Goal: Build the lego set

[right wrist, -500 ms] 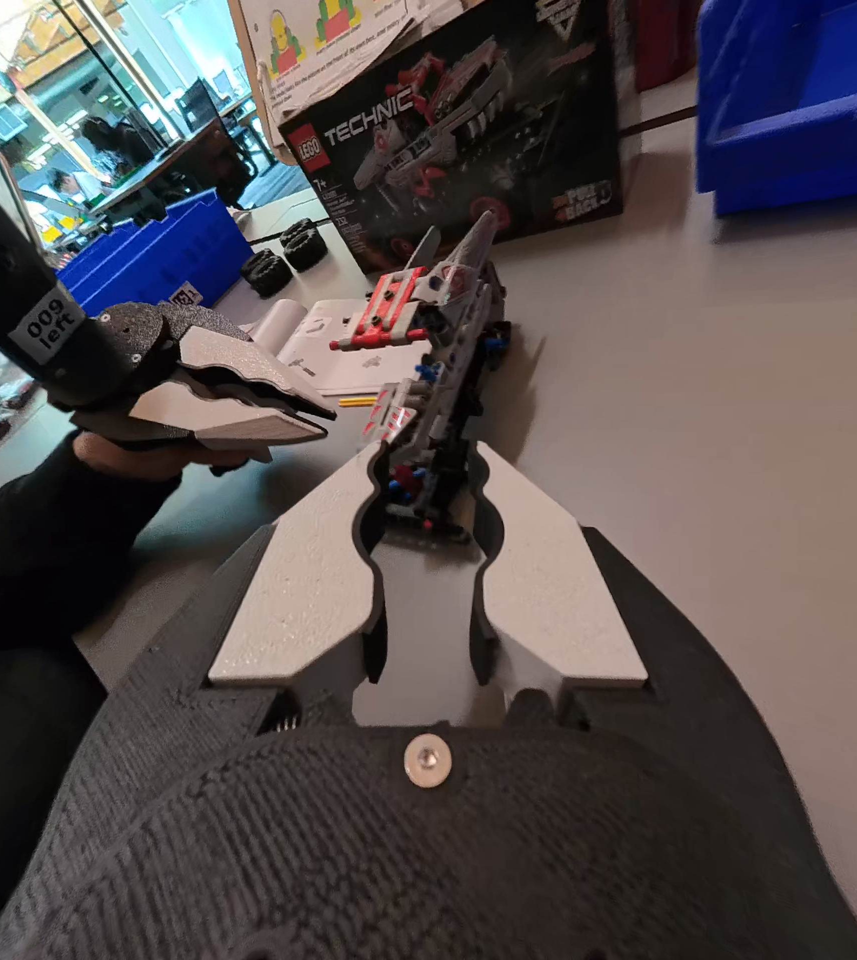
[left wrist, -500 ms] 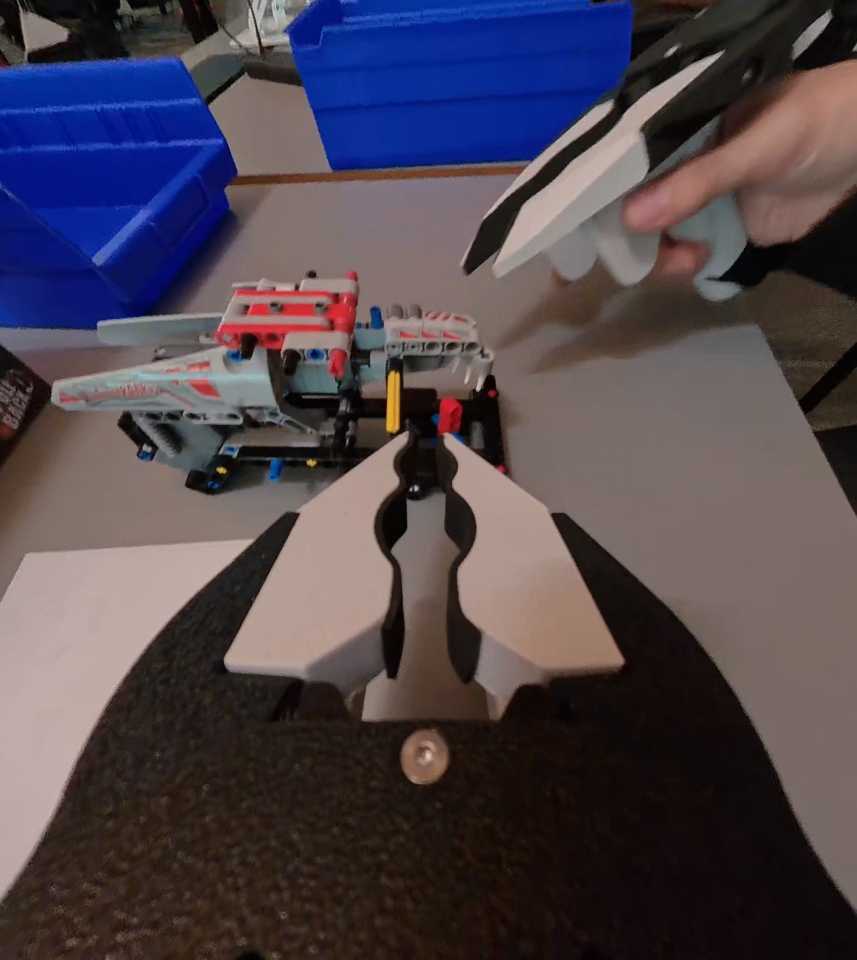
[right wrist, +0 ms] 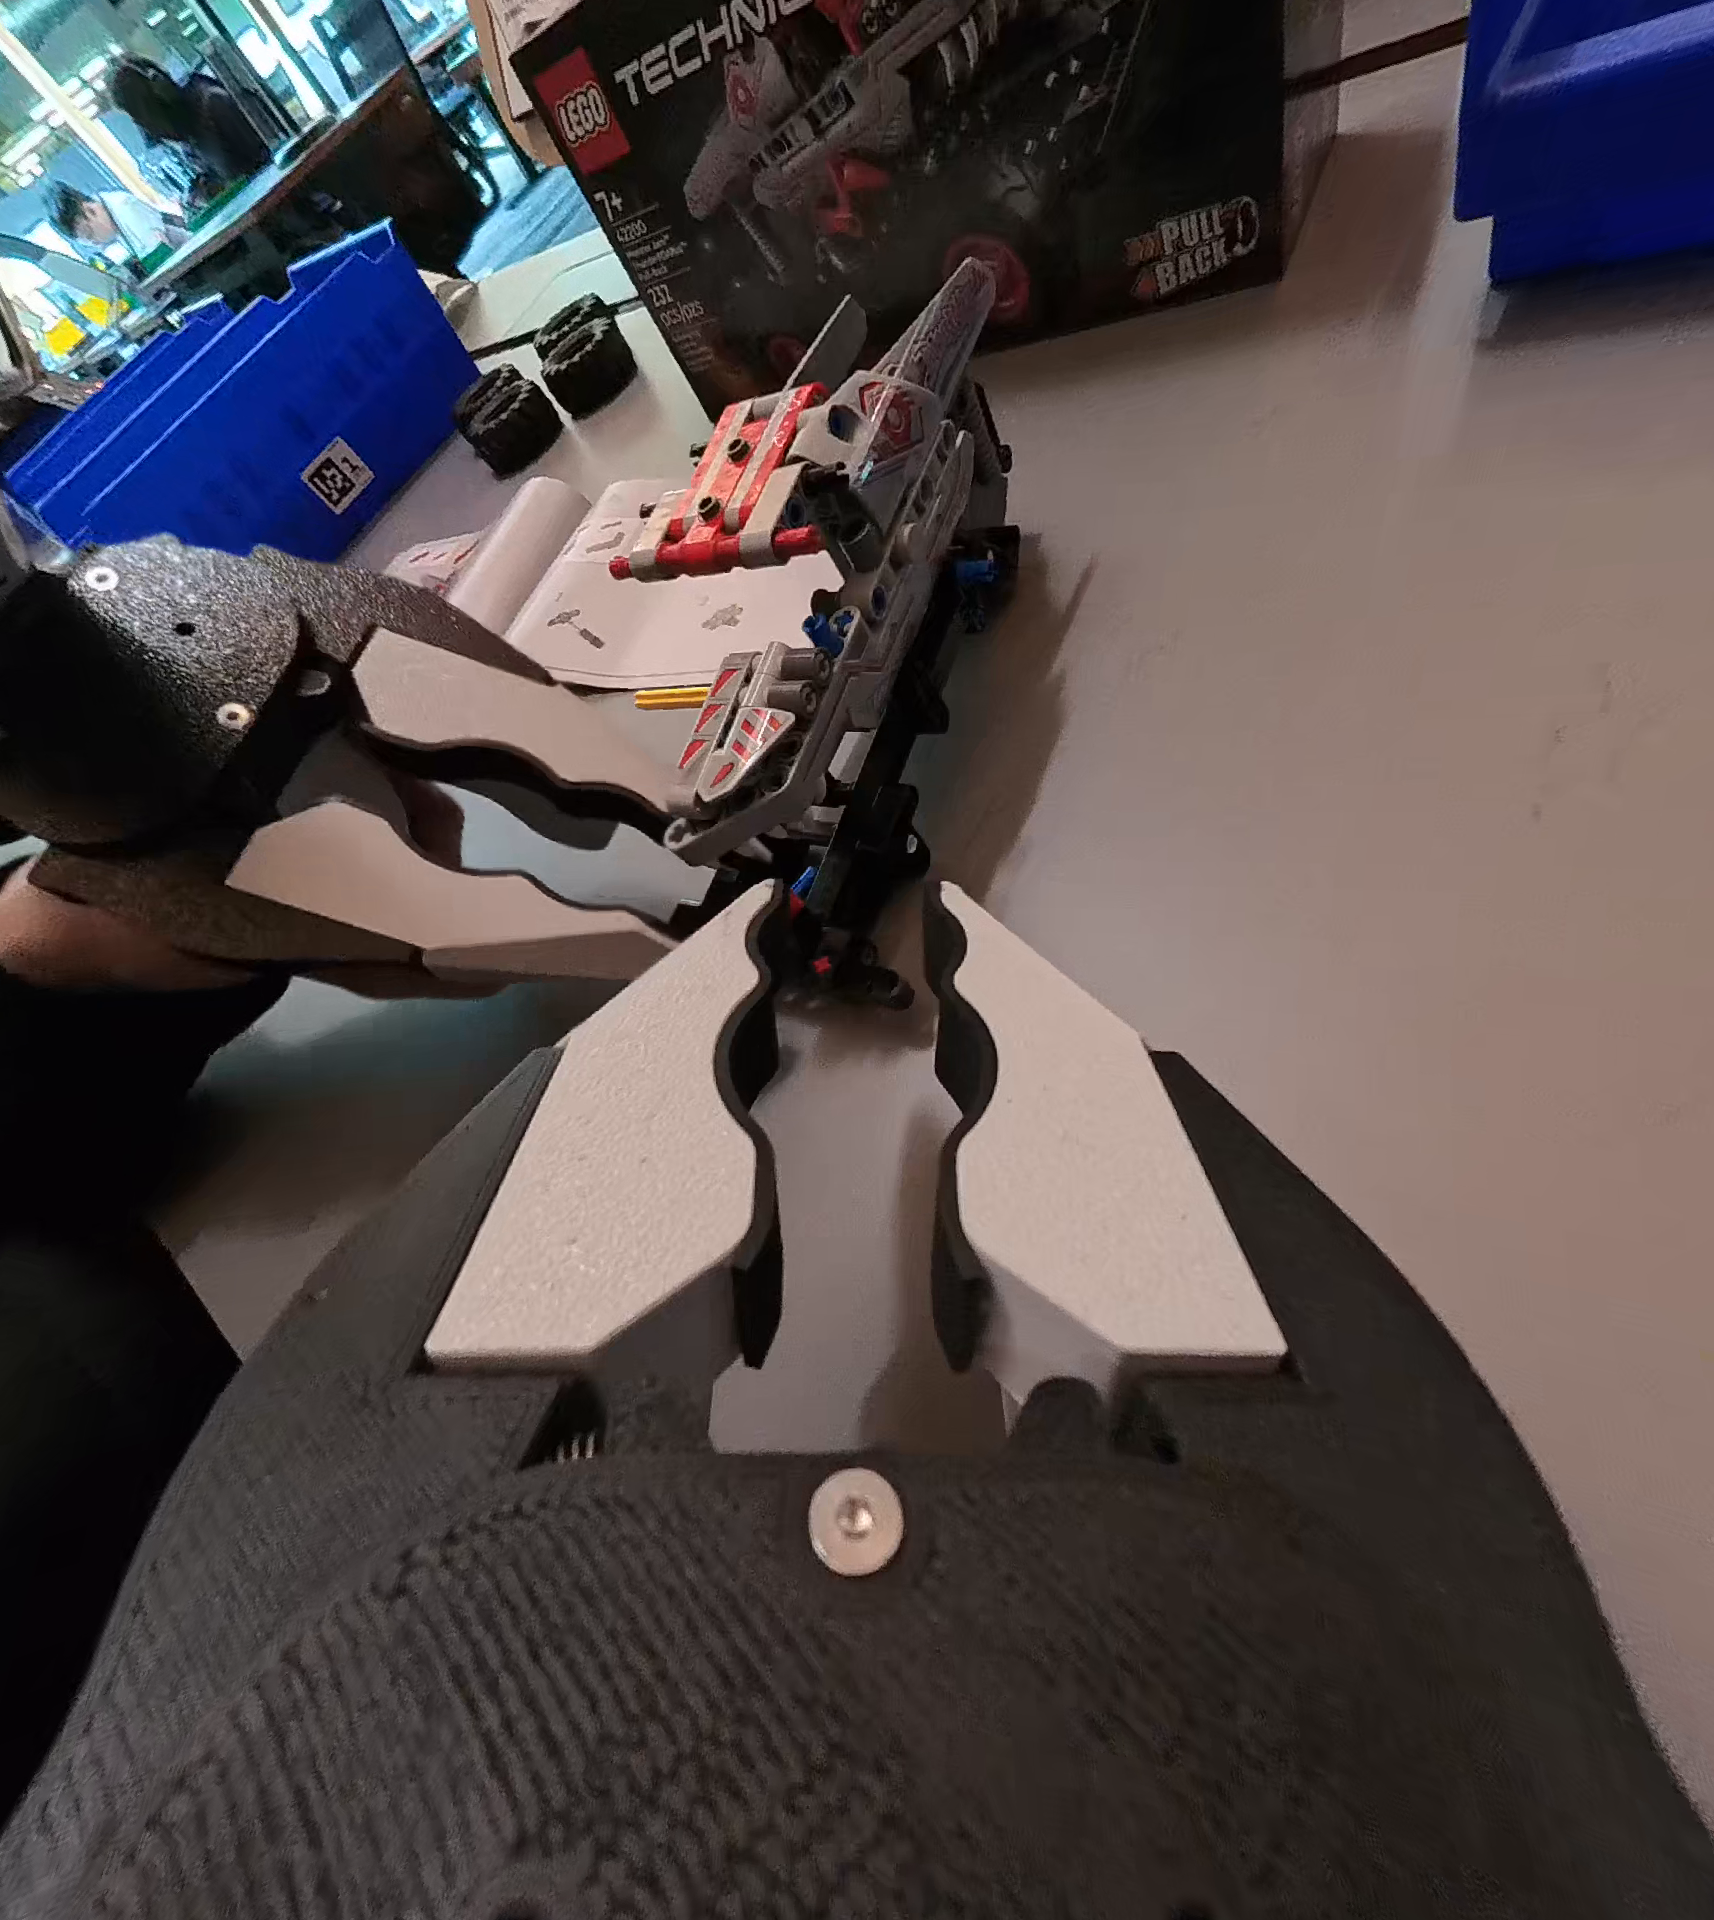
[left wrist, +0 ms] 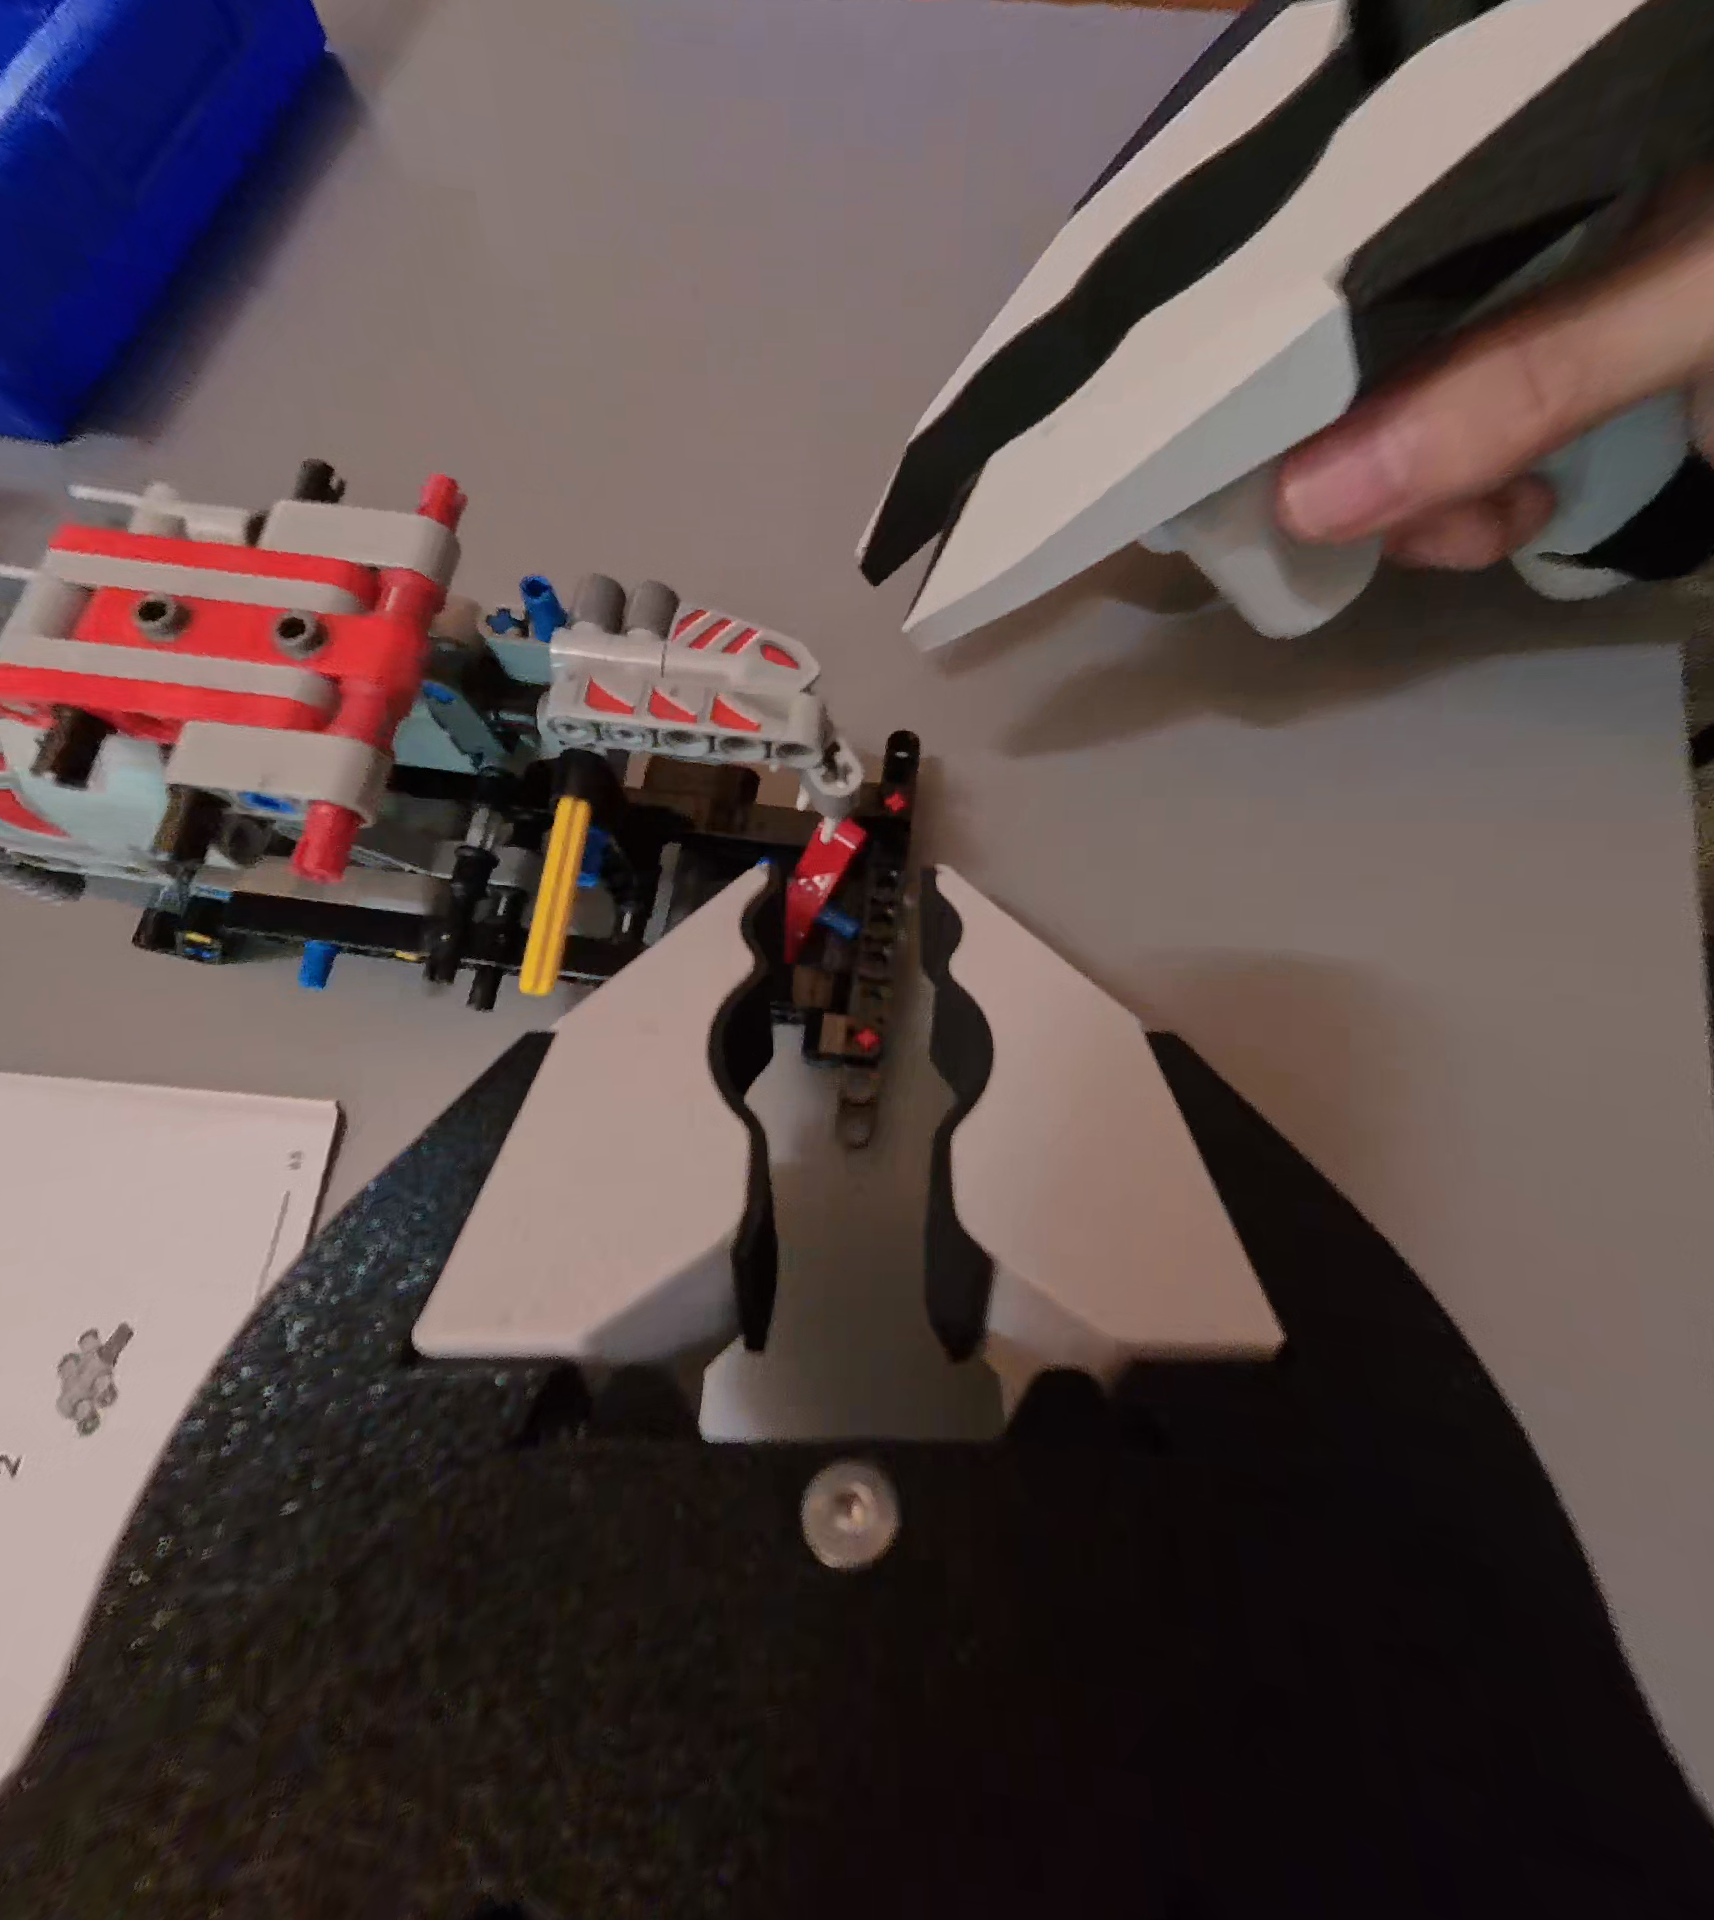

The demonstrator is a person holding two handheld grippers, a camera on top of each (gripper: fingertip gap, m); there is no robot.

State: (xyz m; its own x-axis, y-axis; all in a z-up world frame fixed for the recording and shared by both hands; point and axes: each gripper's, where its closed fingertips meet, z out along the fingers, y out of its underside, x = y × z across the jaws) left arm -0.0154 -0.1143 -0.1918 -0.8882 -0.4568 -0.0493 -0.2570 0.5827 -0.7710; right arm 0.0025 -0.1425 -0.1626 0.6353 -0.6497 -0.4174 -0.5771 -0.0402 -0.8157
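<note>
- My left gripper (left wrist: 848, 883) and right gripper (right wrist: 853, 894) both have fingers spread around the lego model's (left wrist: 396, 748) black end.
- Only my right view shows the box (right wrist: 936, 156) and wheels (right wrist: 541, 384).
- Grey counter (right wrist: 1352, 831), blue bins (right wrist: 240, 416).

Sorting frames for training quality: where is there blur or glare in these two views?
Left wrist view: the blue bin and right gripper are smeared by motion, the lego model stays fairly sharp. Right wrist view: bright windows wash out the top left corner; the table looks soft.
</note>
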